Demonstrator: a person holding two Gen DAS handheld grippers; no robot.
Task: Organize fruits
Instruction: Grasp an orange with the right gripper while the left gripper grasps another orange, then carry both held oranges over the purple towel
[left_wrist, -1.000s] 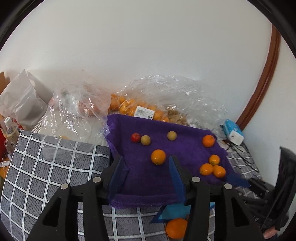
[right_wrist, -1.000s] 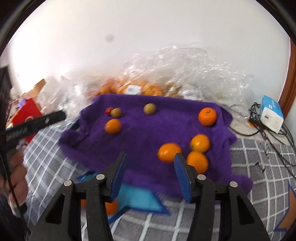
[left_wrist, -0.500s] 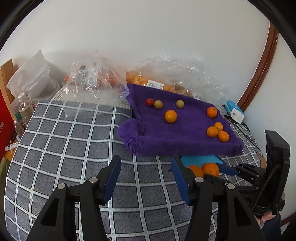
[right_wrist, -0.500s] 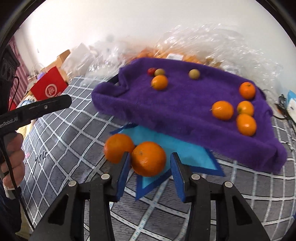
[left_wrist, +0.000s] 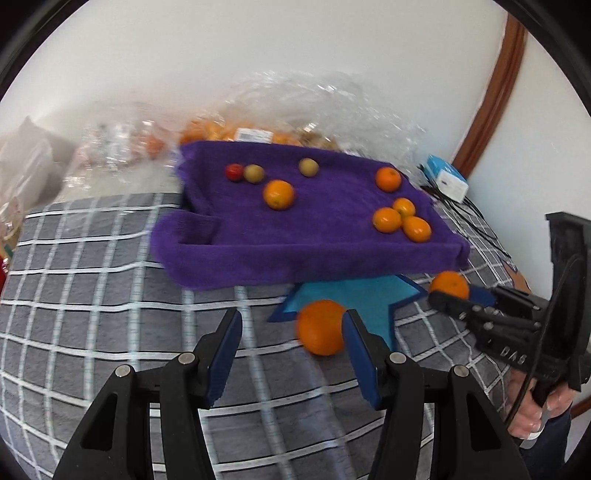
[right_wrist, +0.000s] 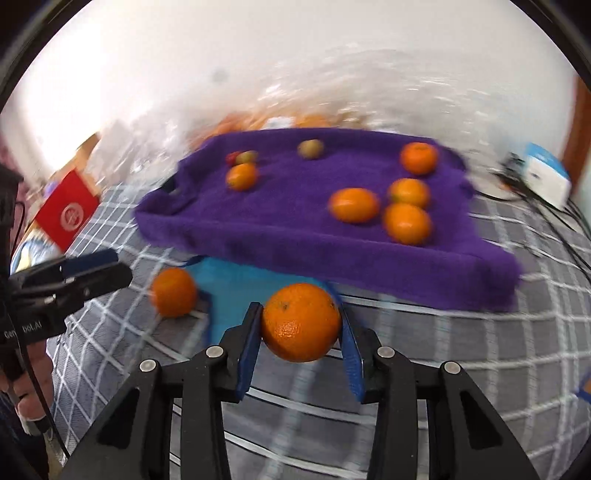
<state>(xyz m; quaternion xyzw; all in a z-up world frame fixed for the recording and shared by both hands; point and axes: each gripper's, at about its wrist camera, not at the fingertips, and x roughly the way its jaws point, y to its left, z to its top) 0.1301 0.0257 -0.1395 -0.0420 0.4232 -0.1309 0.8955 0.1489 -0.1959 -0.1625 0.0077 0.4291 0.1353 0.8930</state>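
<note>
Oranges: one sits between the right gripper's (right_wrist: 300, 325) pads, another lies loose by the left gripper (left_wrist: 291, 334).
That big orange (right_wrist: 301, 321) looks pinched off the checked cloth (right_wrist: 461, 350), though blur hides the contact; a light grip could drop it. The left jaws gape, and their right pad could nudge the loose orange (left_wrist: 320, 326) rolling.

Left claw body (right_wrist: 35, 326): white lettering is showing at about 9 o'clock in the right wrist view, reading "Gen…bot.AI", its middle letters blurred.
Right claw body (left_wrist: 511, 356): white letters are showing at about 4 o'clock in the left wrist view, seemingly "DAS", not sharp.
Red bag (right_wrist: 68, 214): a round white emblem is showing; its characters are staying unreadable.
Bag label (left_wrist: 253, 134): a white sticker is showing at 12 o'clock, too blurred to read.
</note>
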